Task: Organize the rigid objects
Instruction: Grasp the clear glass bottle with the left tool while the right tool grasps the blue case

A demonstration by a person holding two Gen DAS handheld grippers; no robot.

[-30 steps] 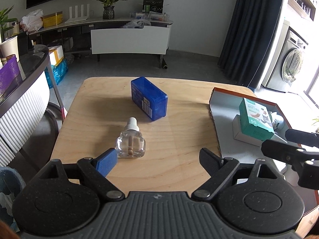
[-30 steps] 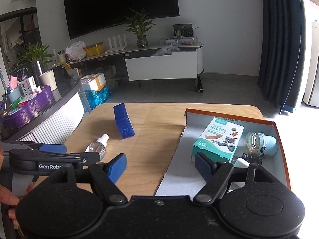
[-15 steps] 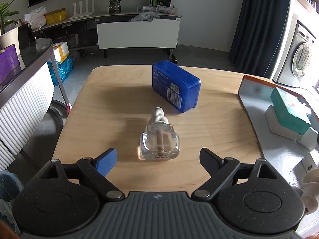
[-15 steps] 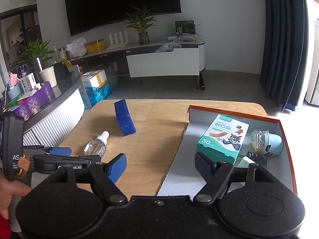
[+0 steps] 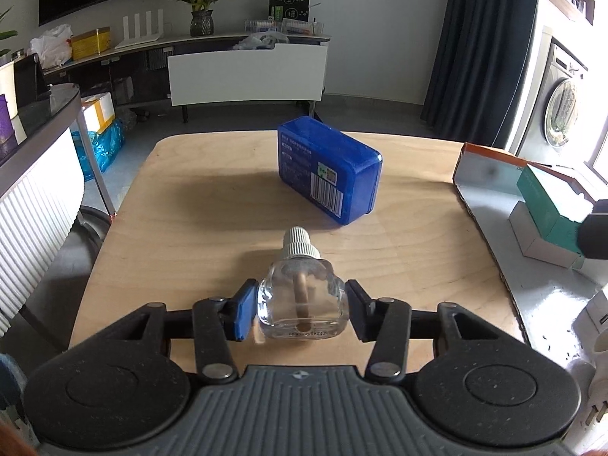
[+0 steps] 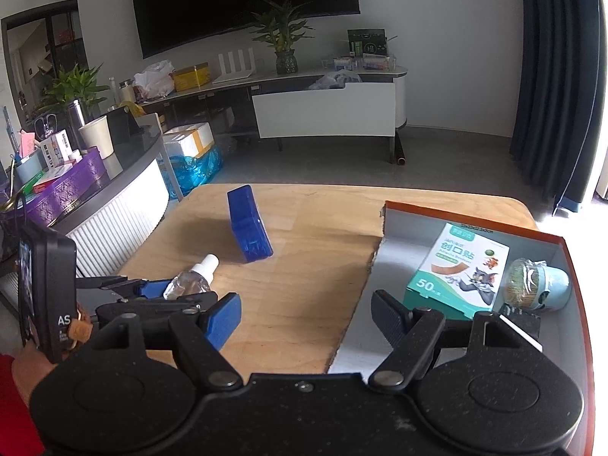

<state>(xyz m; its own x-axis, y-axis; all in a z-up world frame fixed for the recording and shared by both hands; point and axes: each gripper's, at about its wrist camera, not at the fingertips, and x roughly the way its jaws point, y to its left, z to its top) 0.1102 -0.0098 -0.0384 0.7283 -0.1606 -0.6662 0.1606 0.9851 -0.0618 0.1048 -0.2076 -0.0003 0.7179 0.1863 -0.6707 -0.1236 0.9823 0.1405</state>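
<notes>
Light wooden worktop [image 5: 197, 205] with rounded corners, seen from two tongs-mounted cameras. Small clear glass bottle [image 5: 303, 296] with white ribbed cap, lying on its side near the worktop's front edge, cap pointing away. Left tongs [image 5: 300, 309] closing around the bottle's body, blue pad [image 5: 243, 313] against one side and black pad on the other, both appearing to touch the glass. Same pinch visible from the right-wrist view, with the bottle [image 6: 190, 281] sticking out past the left tongs [image 6: 167, 290], held by a hand [image 6: 26, 364] at the lower left edge.

Just beyond the bottle, apart from it, a blue plastic box [image 5: 328, 173] standing on a long edge, barcode label facing the camera, slightly angled.

Right tongs [image 6: 306, 321] spread wide, nothing between the pads, poised above the boundary between bare wood and an open cardboard tray [image 6: 418, 212] with orange rim and grey-white inside. Tray resting on the worktop's right side. Inside it: a green-and-white plaster box [image 6: 459, 269] with a cartoon cat, lying tilted; beside it to the right, a pale blue round container [image 6: 539, 285] on its side; a small black item, mostly hidden behind the tongs.
</notes>
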